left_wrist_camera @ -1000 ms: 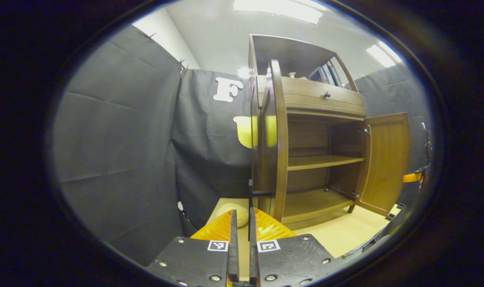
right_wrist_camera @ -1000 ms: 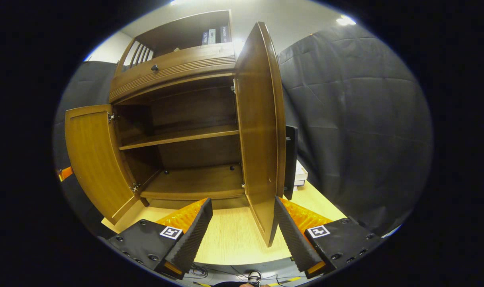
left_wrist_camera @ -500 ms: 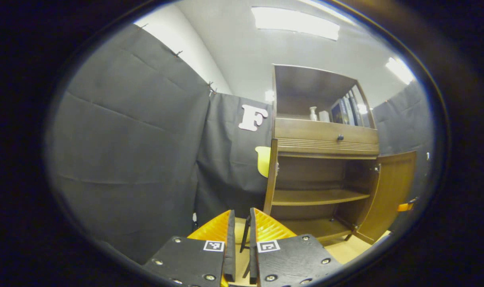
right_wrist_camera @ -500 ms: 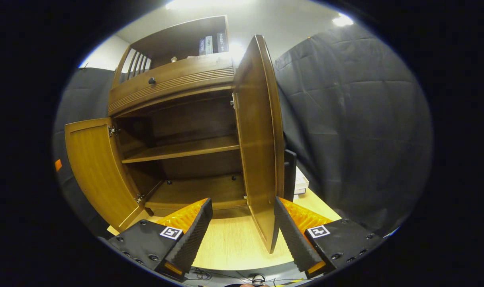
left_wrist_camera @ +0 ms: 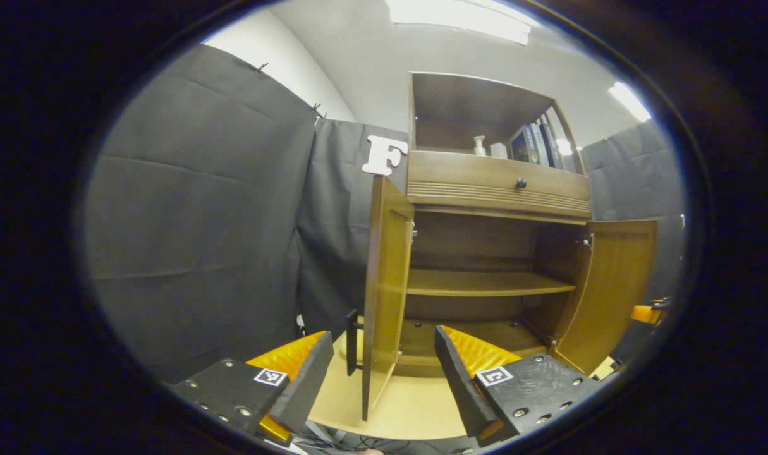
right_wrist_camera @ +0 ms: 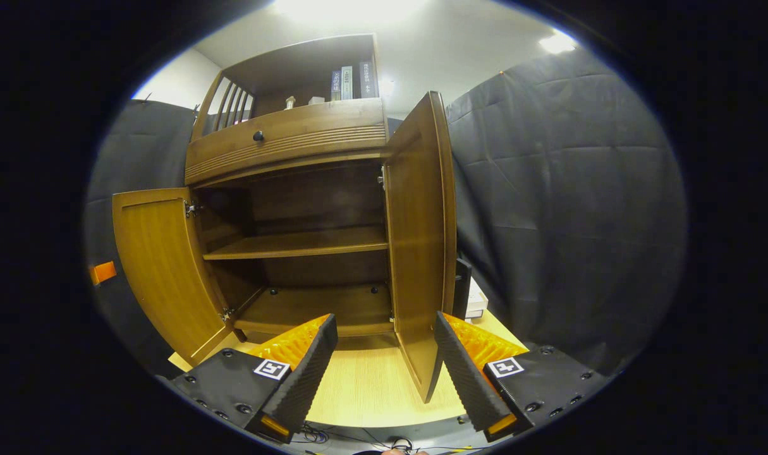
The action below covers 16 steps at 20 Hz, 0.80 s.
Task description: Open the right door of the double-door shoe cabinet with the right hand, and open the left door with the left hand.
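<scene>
Both claws stand wide open with nothing between their fingers. Seen in the left gripper view, the left gripper (left_wrist_camera: 377, 379) hangs just in front of the left door (left_wrist_camera: 384, 291), whose bottom edge falls in the gap between its spread fingers without touching either. Seen in the right gripper view, the right gripper (right_wrist_camera: 384, 373) sits the same way before the right door (right_wrist_camera: 421, 253), the door's lower corner between its fingers, clear of both.

Under the doors lies a pale wooden tabletop (right_wrist_camera: 358, 385). Both doors of the shoe cabinet (right_wrist_camera: 295, 234) are swung out, baring a middle shelf (left_wrist_camera: 485, 284) and the cabinet floor below it. Above the opening runs a drawer with a dark knob (left_wrist_camera: 521, 183). On top, an open shelf holds a small white bottle (left_wrist_camera: 480, 145) and some books (right_wrist_camera: 352, 79). Black cloth (left_wrist_camera: 188, 234) hangs behind and to the sides.
</scene>
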Tool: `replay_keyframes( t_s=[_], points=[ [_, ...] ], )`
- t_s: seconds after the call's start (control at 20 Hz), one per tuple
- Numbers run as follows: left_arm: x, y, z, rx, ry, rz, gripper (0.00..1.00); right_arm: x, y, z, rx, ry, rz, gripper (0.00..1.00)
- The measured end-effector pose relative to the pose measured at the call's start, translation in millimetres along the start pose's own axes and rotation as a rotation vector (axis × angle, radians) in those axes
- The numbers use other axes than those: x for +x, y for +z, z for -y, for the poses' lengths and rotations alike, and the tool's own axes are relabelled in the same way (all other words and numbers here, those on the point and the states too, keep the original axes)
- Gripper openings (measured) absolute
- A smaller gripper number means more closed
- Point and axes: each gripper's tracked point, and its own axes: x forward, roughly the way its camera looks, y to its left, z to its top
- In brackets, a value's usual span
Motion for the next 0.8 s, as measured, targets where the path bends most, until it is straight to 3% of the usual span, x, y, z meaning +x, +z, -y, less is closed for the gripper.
replay_keyframes(
  t_s=[0.45, 0.75, 0.8],
  points=[
    [27, -1, 75, 0.007, -0.117, 0.041, 0.94, -8, 18, -4, 0.008, -0.034, 0.051, 0.98],
    [36, -11, 83, 0.023, -0.146, 0.032, 0.92, -8, 31, -8, -0.005, -0.034, 0.096, 0.98],
    [36, -14, 81, 0.025, -0.141, 0.028, 0.92, -6, 33, -9, -0.006, -0.030, 0.106, 0.92]
  ],
)
